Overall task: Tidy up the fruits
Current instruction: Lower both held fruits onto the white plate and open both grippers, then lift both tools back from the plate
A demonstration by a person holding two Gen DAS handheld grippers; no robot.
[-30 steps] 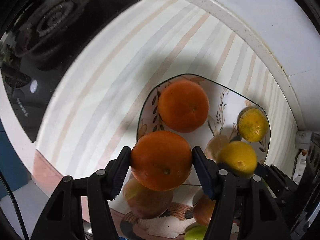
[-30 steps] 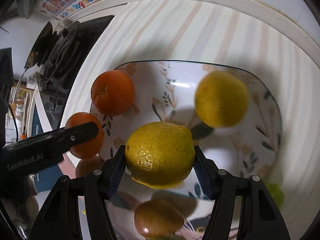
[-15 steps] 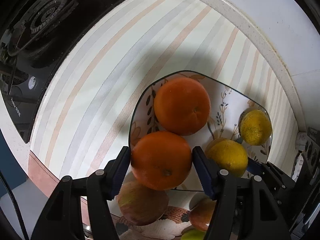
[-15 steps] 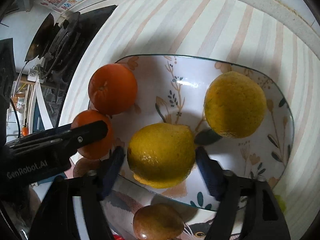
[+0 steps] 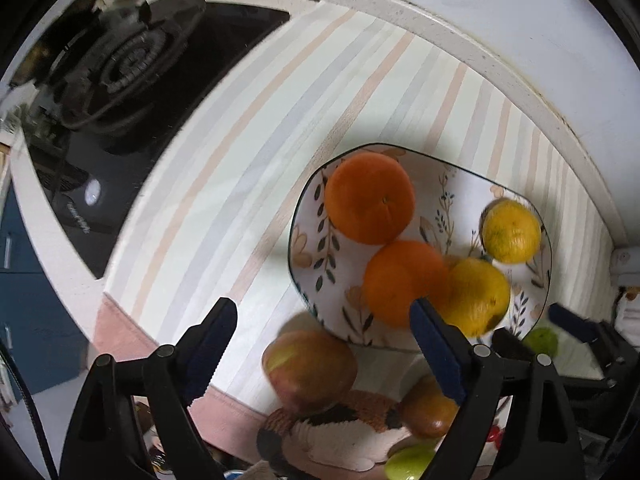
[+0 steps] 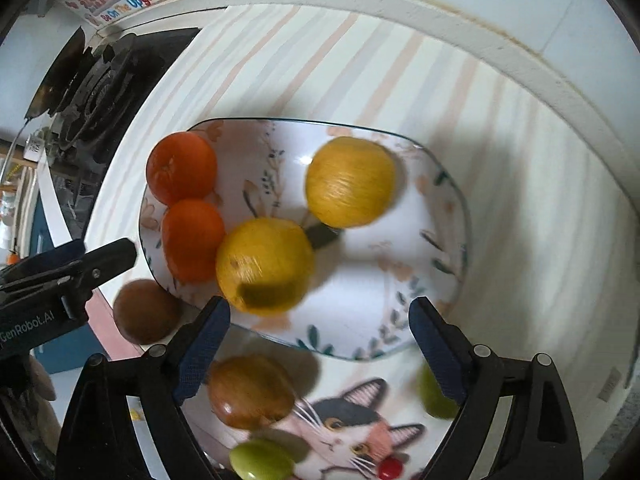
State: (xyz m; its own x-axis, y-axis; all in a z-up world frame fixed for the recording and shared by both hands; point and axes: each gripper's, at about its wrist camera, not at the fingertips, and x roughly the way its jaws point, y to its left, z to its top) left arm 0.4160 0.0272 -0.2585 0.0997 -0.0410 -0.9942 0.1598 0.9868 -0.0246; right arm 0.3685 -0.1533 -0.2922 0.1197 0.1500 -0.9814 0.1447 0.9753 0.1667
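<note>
A floral plate (image 5: 308, 236) (image 6: 440, 312) on the striped counter holds two oranges (image 5: 370, 198) (image 5: 402, 282) and two lemons (image 5: 474, 296) (image 5: 512, 230). In the right wrist view the oranges (image 6: 182, 168) (image 6: 192, 238) lie at the plate's left and the lemons (image 6: 264, 264) (image 6: 350, 182) in its middle. My left gripper (image 5: 324, 340) is open and empty, just short of the plate. My right gripper (image 6: 320, 340) is open and empty over the plate's near rim. The left gripper also shows at the left of the right wrist view (image 6: 68, 276).
A cat-print plate (image 6: 348, 432) below holds a reddish apple (image 5: 310, 370), brown fruits (image 6: 250, 392) (image 6: 146, 312) and green fruits (image 6: 262, 460) (image 6: 436, 396). A black gas stove (image 5: 132, 92) is at the far left. The wall edge (image 5: 460, 52) runs behind.
Both grippers have opened and pulled back. The orange from the left gripper and the lemon from the right gripper now lie on the floral plate.
</note>
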